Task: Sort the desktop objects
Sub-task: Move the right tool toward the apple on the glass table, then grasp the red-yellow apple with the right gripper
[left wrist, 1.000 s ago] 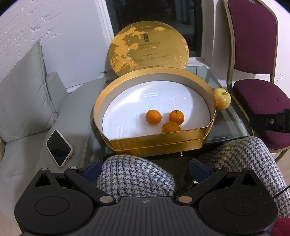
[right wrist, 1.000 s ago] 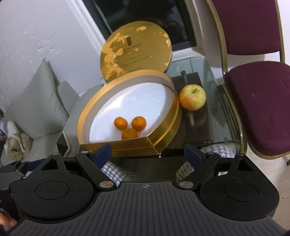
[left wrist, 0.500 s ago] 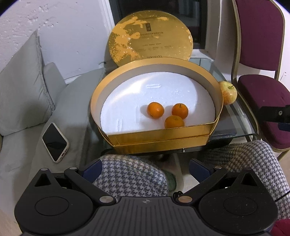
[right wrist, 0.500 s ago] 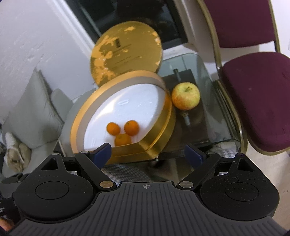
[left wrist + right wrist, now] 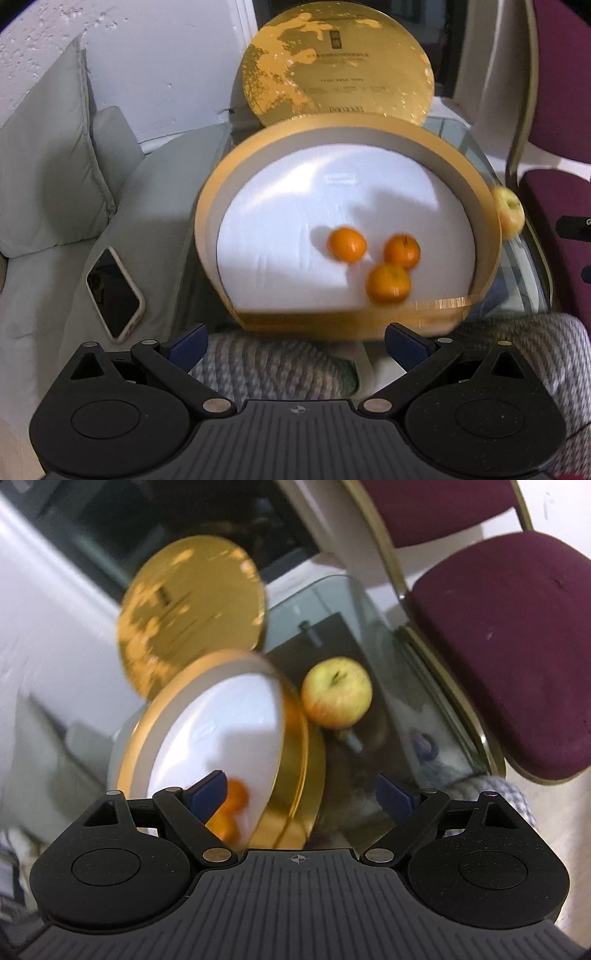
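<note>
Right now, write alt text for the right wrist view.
An apple sits on a glass table beside a round gold box with a white liner, ahead of the open, empty right gripper. Oranges show blurred behind its left finger, the gold lid stands behind the box, and a maroon chair is at right.

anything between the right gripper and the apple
Nothing visible: the open right gripper looks over bare glass table toward the yellow-red apple. The round gold box sits left of that line, beside the apple.
</note>
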